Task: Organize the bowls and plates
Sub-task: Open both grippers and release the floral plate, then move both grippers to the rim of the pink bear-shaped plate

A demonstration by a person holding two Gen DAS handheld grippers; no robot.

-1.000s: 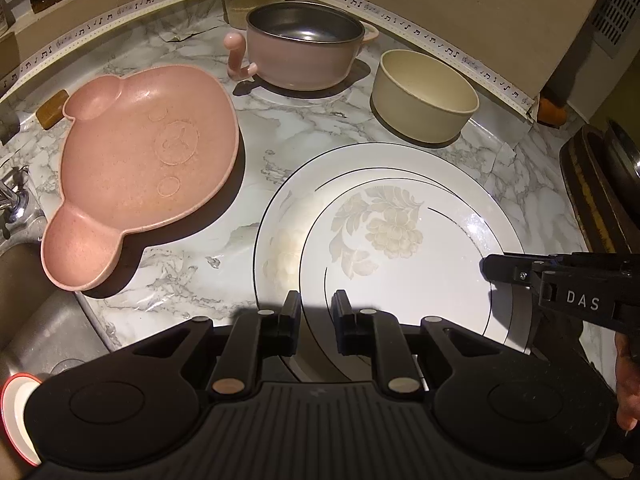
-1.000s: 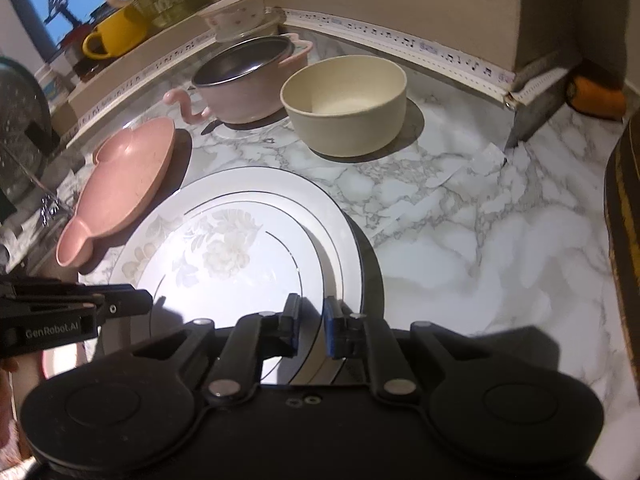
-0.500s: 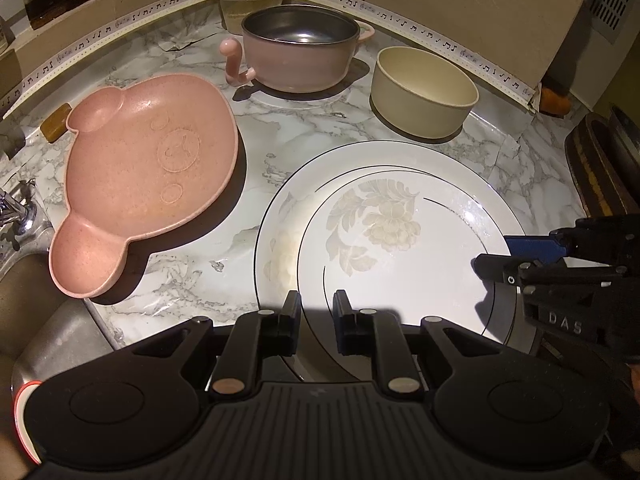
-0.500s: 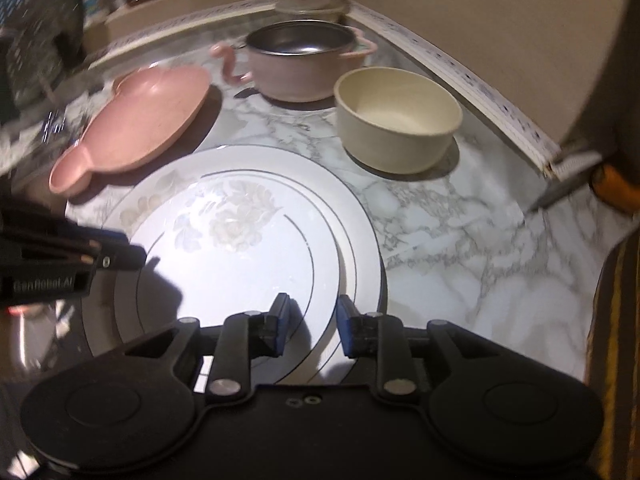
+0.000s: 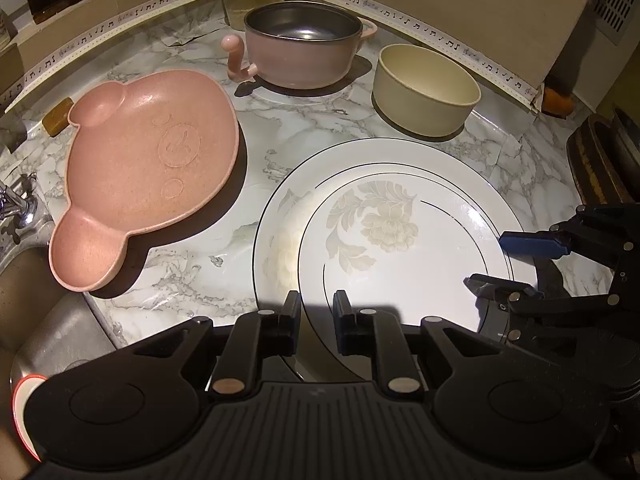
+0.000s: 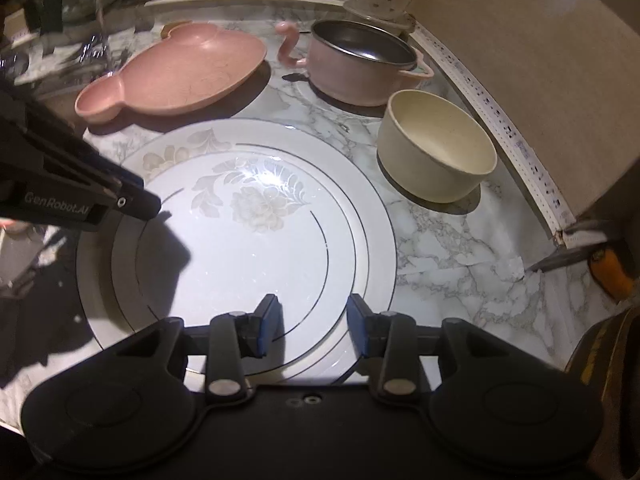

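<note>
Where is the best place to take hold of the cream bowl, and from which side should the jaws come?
Probably its rim, from above. The cream bowl stands upright and empty with a thin, tall wall, so one jaw can go inside and one outside. Its near side faces the floral plates and is free of the pink pot.

"GenRobot.AI" — white lettering — stands on the left tongs (image 6: pixel 136 200).

Both claws are matte black plastic. The left claw (image 5: pixel 316 320) has a ribbed housing flanked by two round domed covers, with silver-capped pivots on its linkage arms; seen from the right wrist, white "GenRobot.AI" lettering marks its side. The right claw (image 6: pixel 312 326) carries blue pads (image 6: pixel 267 326) on its fingers and small screws.
</note>
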